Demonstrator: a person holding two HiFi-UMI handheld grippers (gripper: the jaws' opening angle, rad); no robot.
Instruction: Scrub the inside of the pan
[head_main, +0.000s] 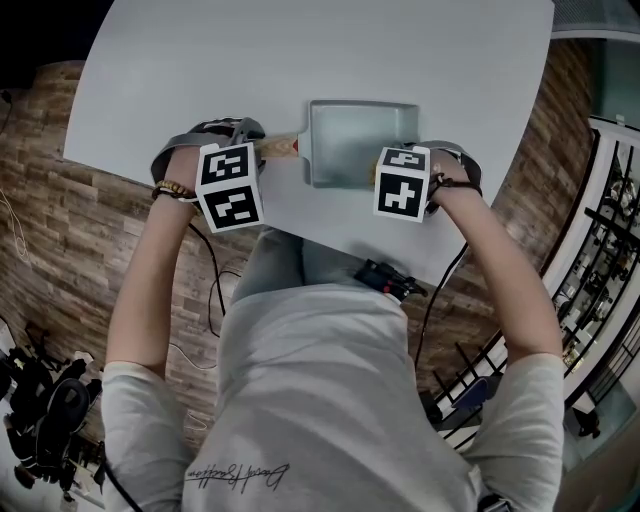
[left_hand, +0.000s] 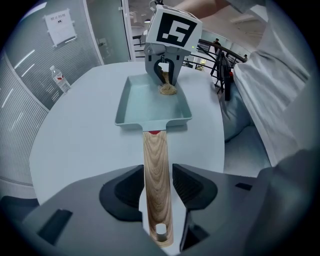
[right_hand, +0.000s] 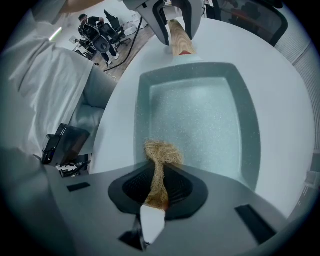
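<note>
A pale blue-green rectangular pan (head_main: 360, 140) lies on the round white table (head_main: 200, 80), its wooden handle (head_main: 280, 147) pointing left. My left gripper (left_hand: 157, 187) stands open around that handle (left_hand: 156, 170); a thin gap shows at the right pad. My right gripper (right_hand: 159, 185) is shut on a tan fibrous scrub pad (right_hand: 162, 152). The pad's tuft rests on the pan's floor (right_hand: 200, 115) at the near right wall. From the left gripper view, the right gripper (left_hand: 167, 70) and scrub pad (left_hand: 168, 89) sit at the pan's far end (left_hand: 150, 102).
A water bottle (left_hand: 59, 80) stands at the table's far left side. A black device (head_main: 388, 280) lies on the person's lap just past the table's near edge. Railings (head_main: 610, 220) and brick-pattern floor surround the table.
</note>
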